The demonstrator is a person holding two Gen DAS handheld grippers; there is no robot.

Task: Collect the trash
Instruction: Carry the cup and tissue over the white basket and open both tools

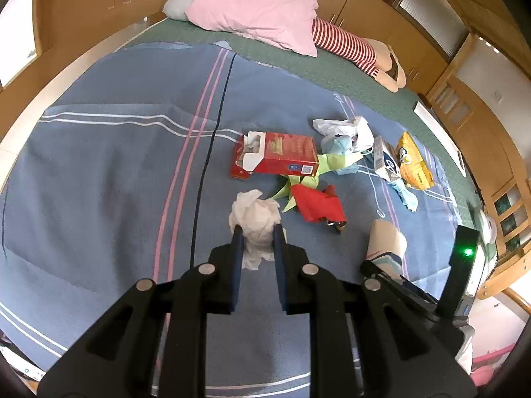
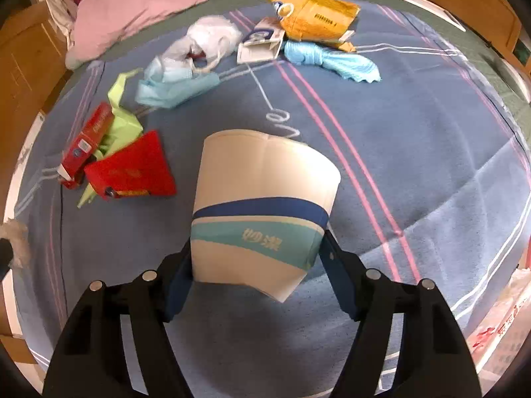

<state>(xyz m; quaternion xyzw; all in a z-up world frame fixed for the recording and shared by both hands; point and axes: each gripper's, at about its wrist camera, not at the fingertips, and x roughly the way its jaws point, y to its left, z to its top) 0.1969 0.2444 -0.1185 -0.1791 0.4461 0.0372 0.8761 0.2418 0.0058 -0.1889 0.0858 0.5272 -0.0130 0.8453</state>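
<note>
Trash lies on a blue striped blanket (image 1: 99, 172). My left gripper (image 1: 258, 232) is shut on a crumpled white tissue (image 1: 255, 222). My right gripper (image 2: 257, 248) is shut on a beige paper cup (image 2: 262, 205) with a blue and teal band, held above the blanket; the cup also shows in the left wrist view (image 1: 386, 240). A red carton (image 1: 275, 156), green paper (image 1: 308, 175), red paper (image 1: 318, 204), a white plastic bag (image 1: 345, 129), blue masks (image 2: 172, 83), a small white box (image 2: 262, 44) and a yellow packet (image 2: 315, 13) lie beyond.
A pink pillow (image 1: 255, 10) and a doll in red-striped clothes (image 1: 348, 46) lie at the bed's head. Wooden cupboards (image 1: 441, 76) line the walls. A plastic bag with red print (image 2: 504, 325) sits at the right edge.
</note>
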